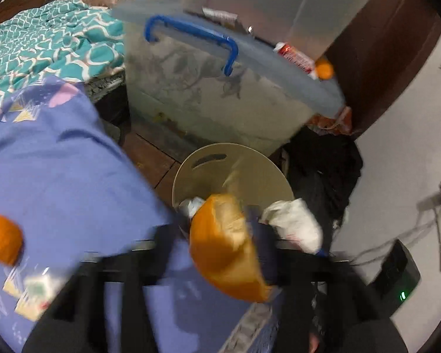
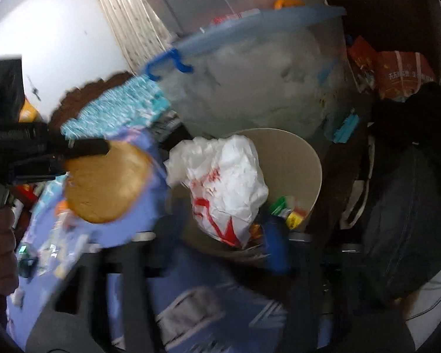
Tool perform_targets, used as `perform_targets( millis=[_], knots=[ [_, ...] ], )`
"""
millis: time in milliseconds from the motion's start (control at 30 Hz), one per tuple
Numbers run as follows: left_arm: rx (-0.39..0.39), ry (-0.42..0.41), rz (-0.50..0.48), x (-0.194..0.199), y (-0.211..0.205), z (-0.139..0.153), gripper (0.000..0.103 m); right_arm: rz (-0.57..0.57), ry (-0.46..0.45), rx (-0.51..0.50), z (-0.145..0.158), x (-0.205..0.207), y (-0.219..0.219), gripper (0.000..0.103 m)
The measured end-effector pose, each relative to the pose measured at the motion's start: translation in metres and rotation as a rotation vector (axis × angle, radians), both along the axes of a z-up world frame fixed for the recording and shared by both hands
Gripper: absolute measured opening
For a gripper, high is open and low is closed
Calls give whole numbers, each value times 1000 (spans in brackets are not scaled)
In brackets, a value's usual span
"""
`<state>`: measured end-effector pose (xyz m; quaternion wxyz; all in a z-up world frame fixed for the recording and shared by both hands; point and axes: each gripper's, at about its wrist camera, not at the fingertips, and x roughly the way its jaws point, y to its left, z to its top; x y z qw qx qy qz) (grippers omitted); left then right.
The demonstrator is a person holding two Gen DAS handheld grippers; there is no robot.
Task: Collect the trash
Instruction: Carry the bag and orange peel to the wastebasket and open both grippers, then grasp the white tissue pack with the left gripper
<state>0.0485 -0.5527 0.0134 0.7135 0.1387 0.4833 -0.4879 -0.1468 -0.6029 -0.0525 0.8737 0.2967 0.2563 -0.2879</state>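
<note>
Right now both grippers hang over the beige bin [image 2: 305, 158] at lower centre of each frame. In the left wrist view the left gripper [image 1: 217, 241] has its jaws spread, and a piece of orange peel [image 1: 229, 250] lies against the right-hand finger; whether it is pinched I cannot tell. The right gripper [image 2: 220, 241] has its jaws spread too, around the crumpled white bag [image 2: 226, 182] atop the bin's trash. Another orange [image 1: 3, 238] lies on the purple bedsheet [image 1: 73, 182] at left.
</note>
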Motion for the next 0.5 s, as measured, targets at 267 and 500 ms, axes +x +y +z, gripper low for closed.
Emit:
perform_targets(
  millis=[267,500],
  knots=[
    [-74,42,-14,-8,52,7,56,-70,-110,44,-3,-27,15,70],
    [-82,-58,-3,-30,166,13,57,43,-127,123,-13,-13,76,69]
  ],
)
